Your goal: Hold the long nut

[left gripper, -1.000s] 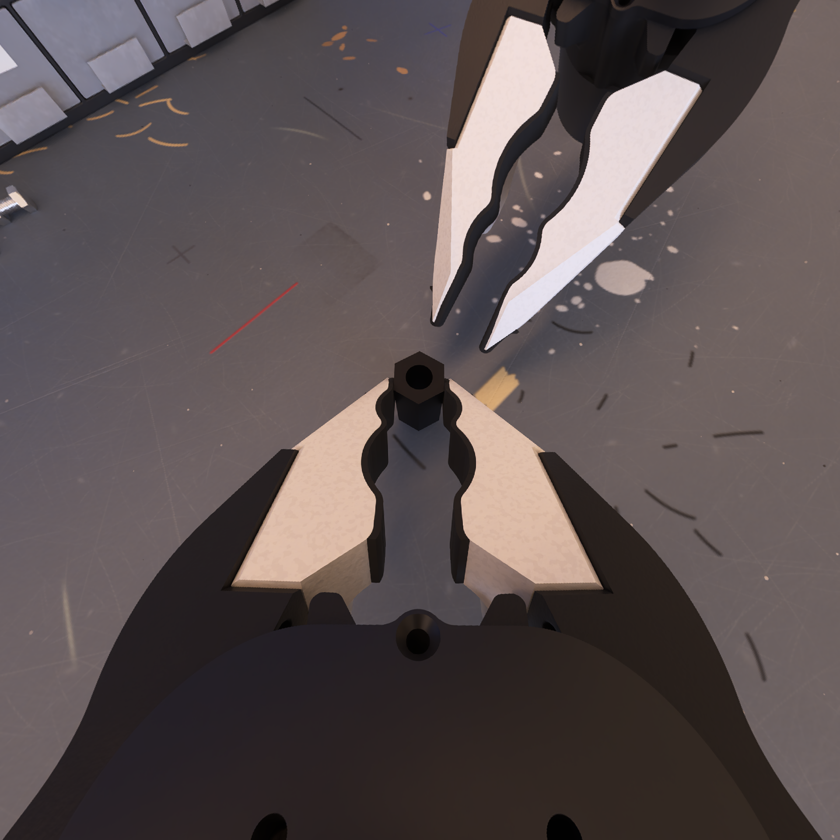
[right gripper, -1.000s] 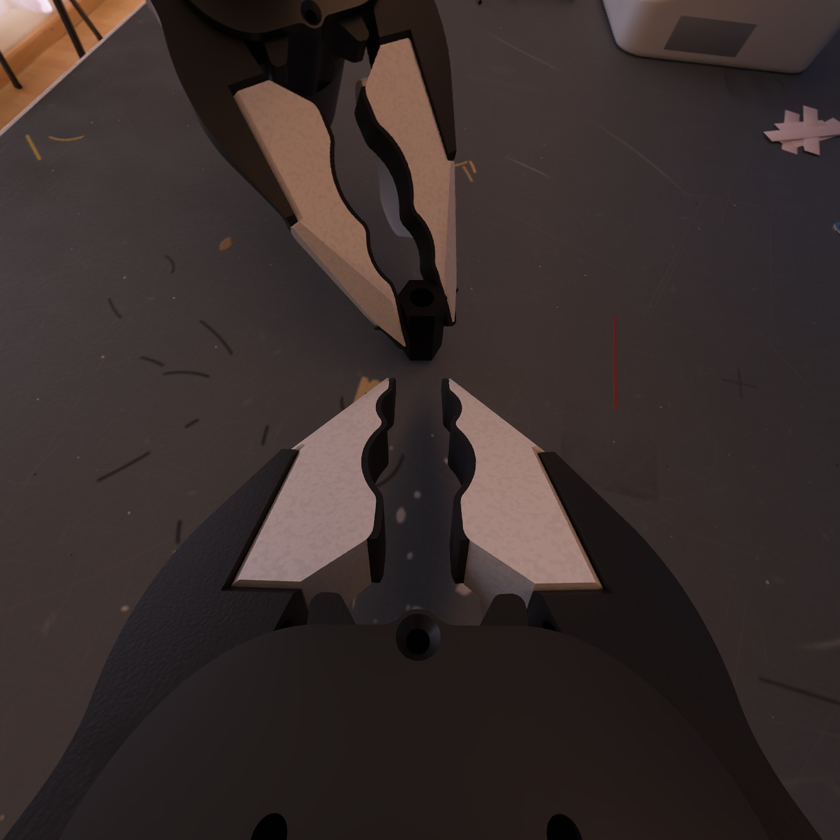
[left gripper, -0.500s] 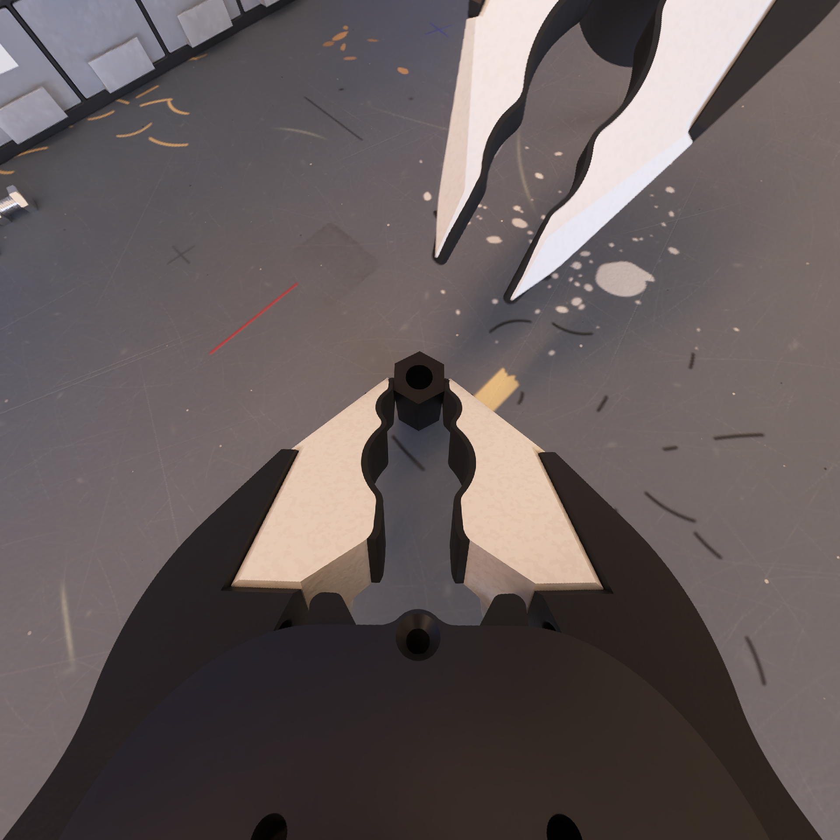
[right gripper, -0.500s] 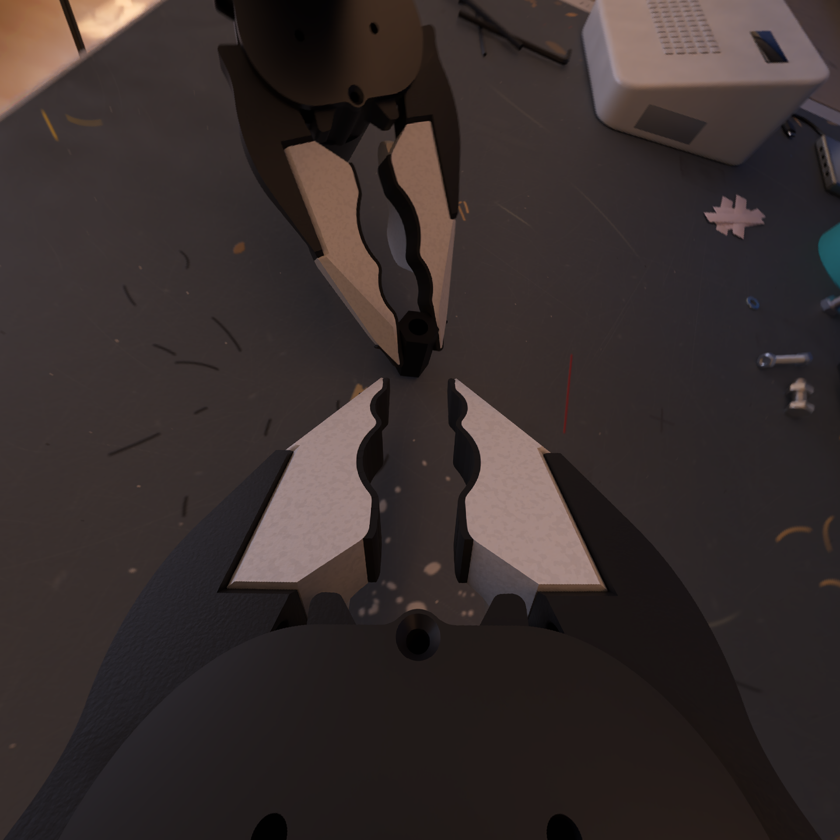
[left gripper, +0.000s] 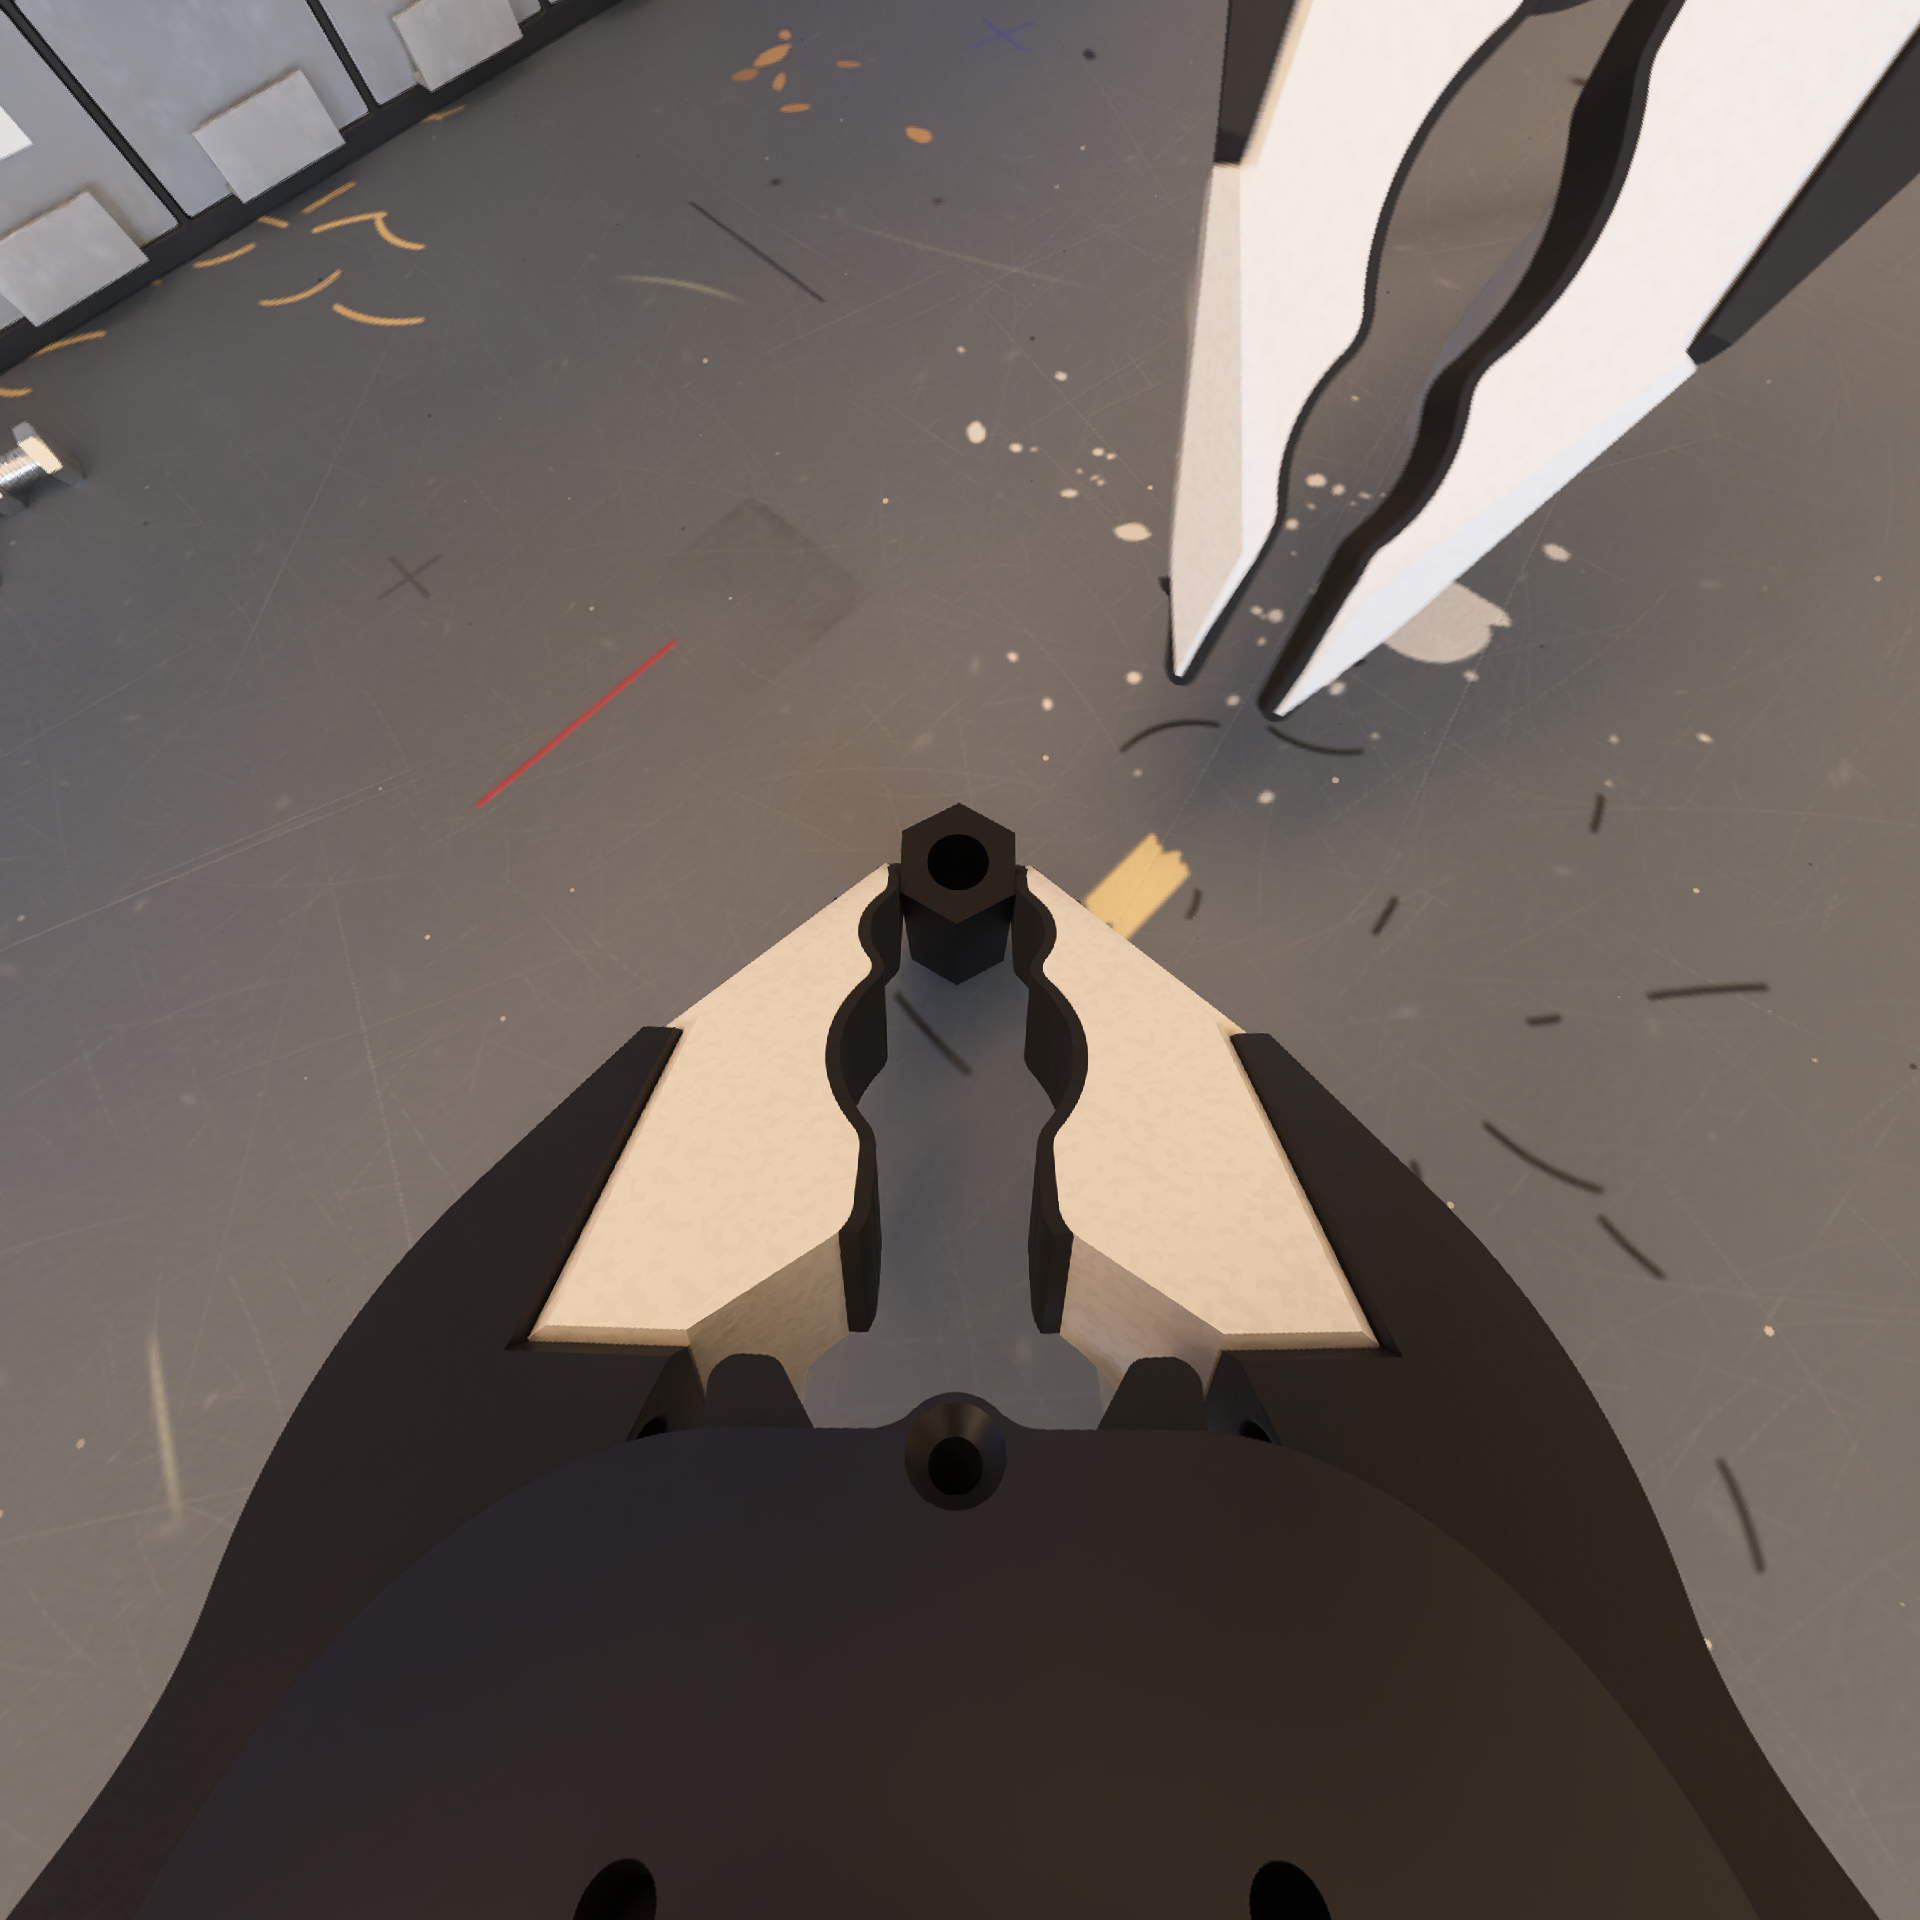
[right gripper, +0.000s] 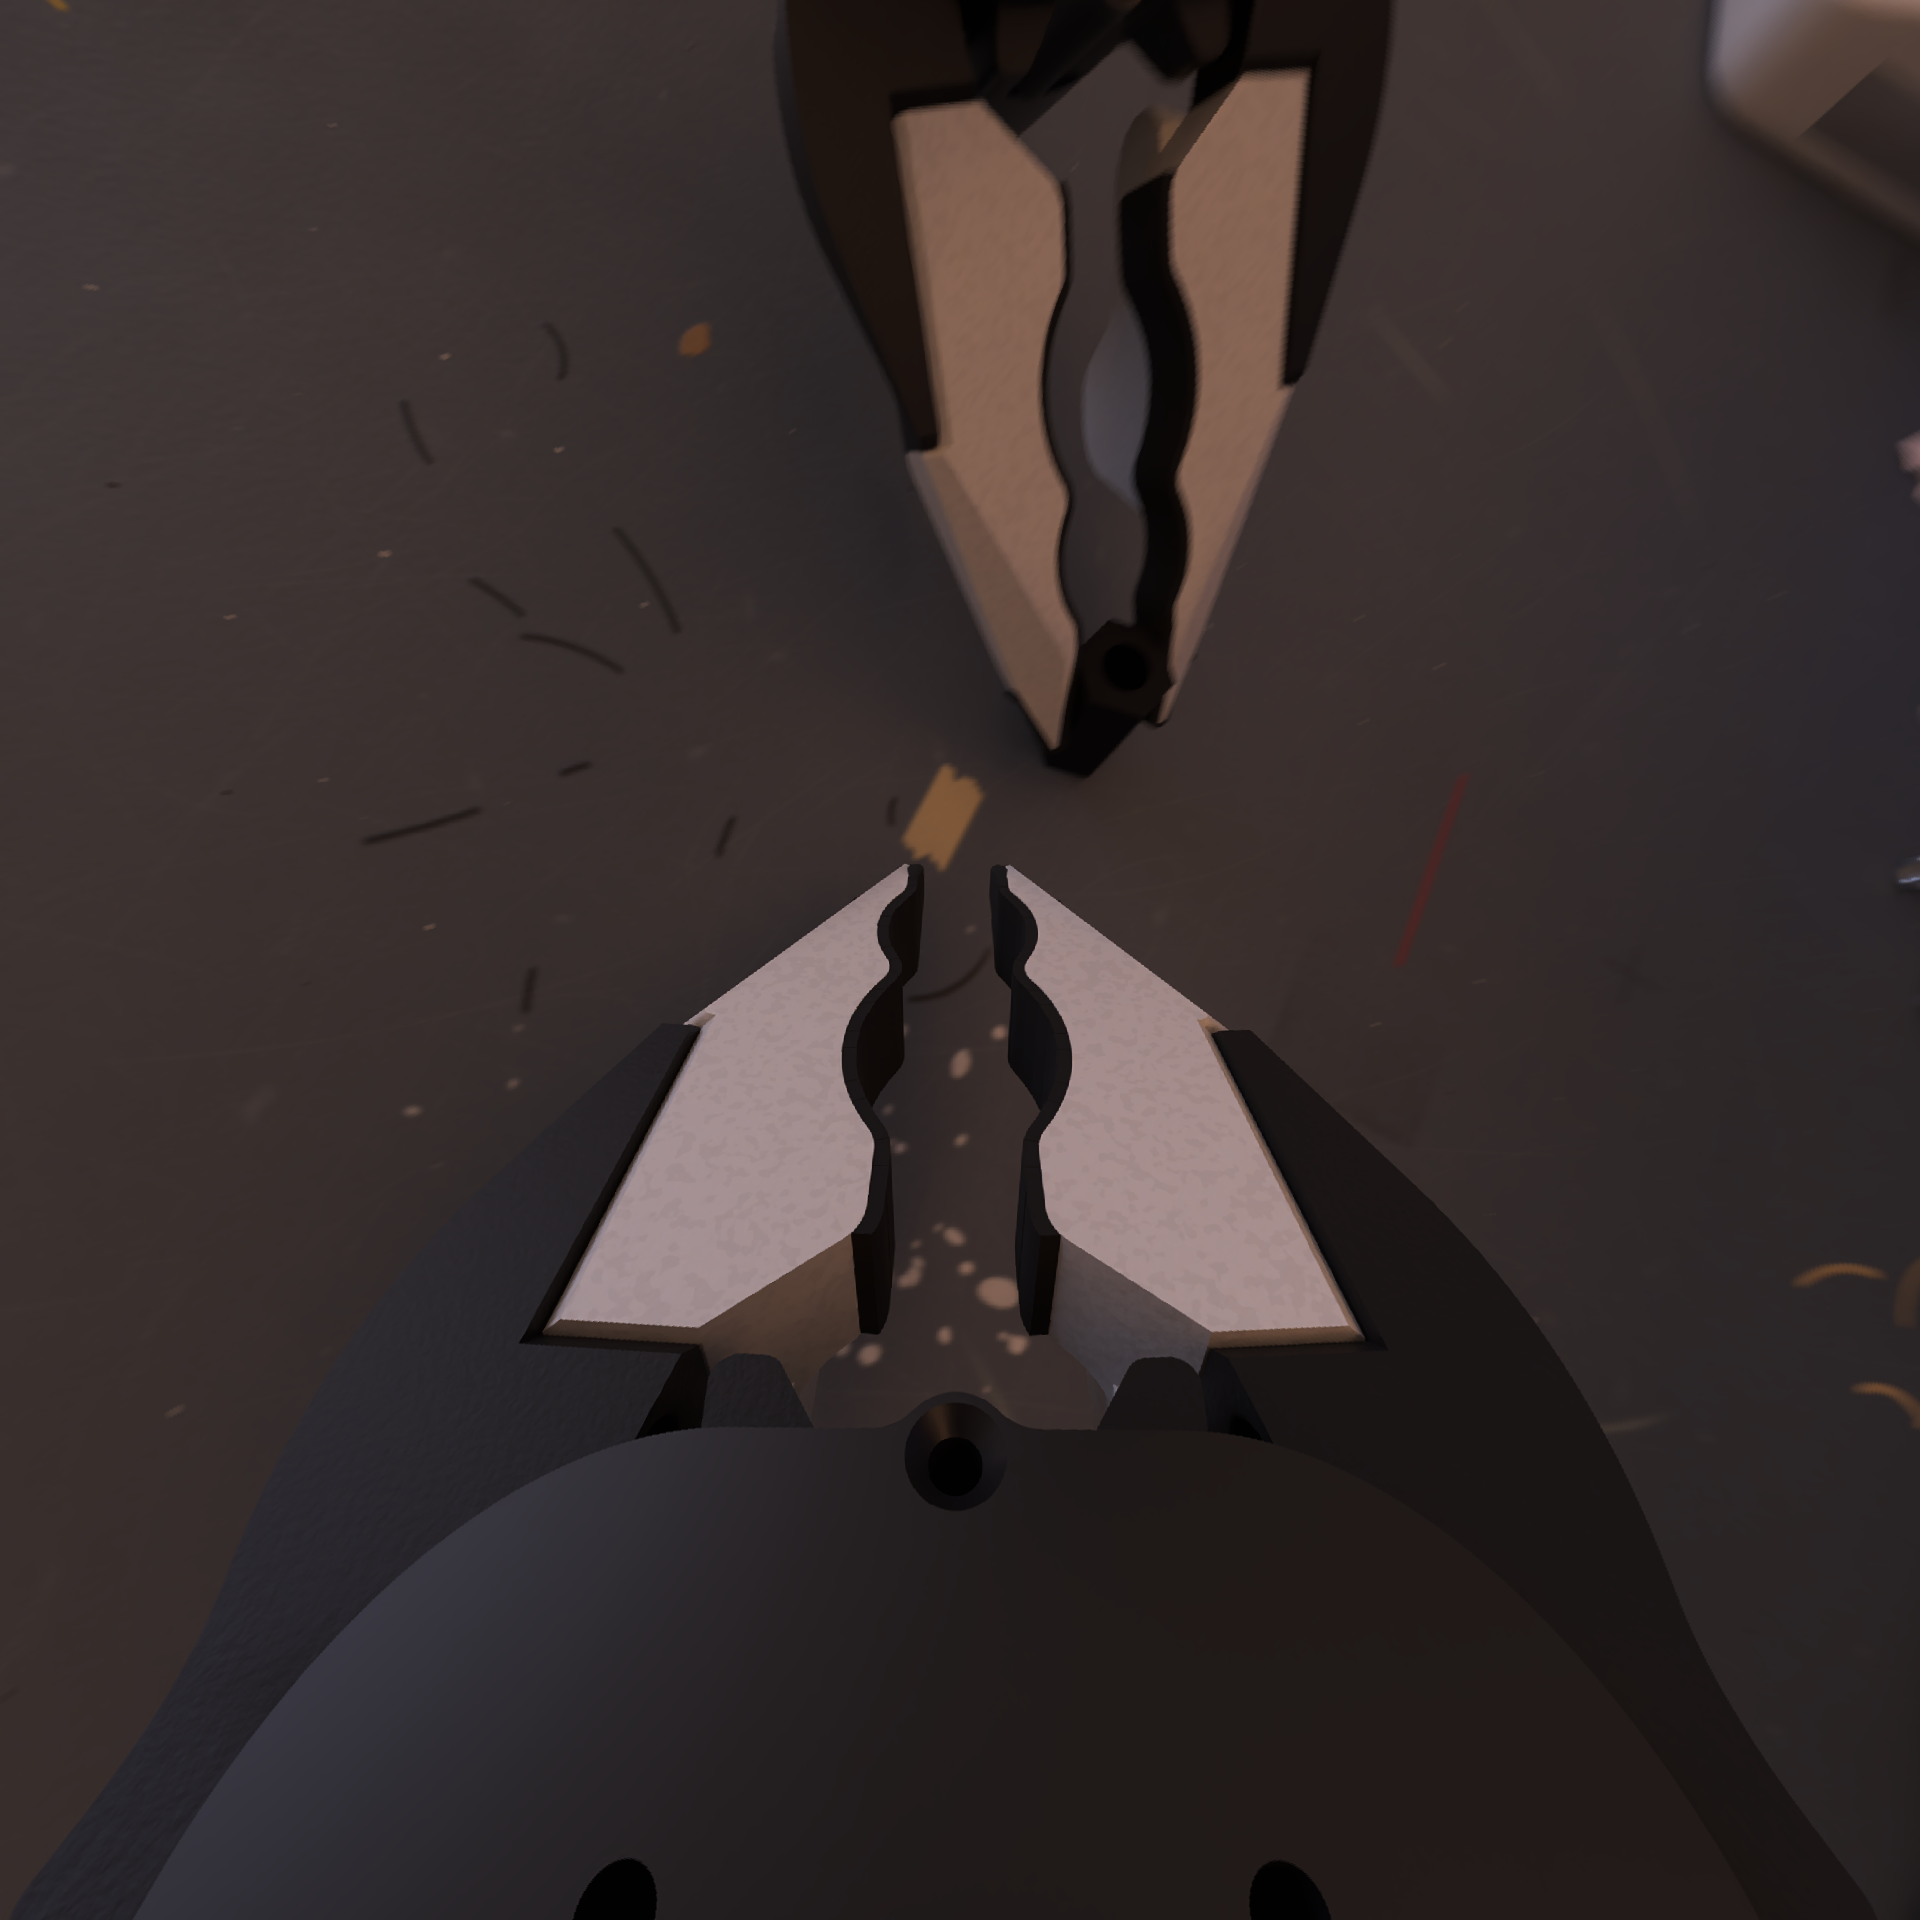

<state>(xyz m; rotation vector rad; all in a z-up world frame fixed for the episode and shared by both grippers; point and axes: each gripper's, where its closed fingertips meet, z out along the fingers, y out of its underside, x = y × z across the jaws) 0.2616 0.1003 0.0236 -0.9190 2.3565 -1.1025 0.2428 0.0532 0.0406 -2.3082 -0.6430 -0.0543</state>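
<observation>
Left wrist view: left gripper (left gripper: 956, 894) still clamps the long nut (left gripper: 957, 896); right gripper (left gripper: 1226, 696), slightly open and empty, has shifted rightward.

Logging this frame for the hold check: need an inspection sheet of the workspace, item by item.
Surface: dark grey bench, scratched, paint-flecked.
Job's things: black long nut upright between the left gripper's tips, bore facing the camera.
Clutter: silver bolt at left edge; yellow tape scrap; red line; orange and black shavings.
Grippers: left gripper shut on the nut; right gripper open, empty, apart from the nut.
Cables: nothing seen.
Surroundings: grey panels behind; pale box corner.
</observation>
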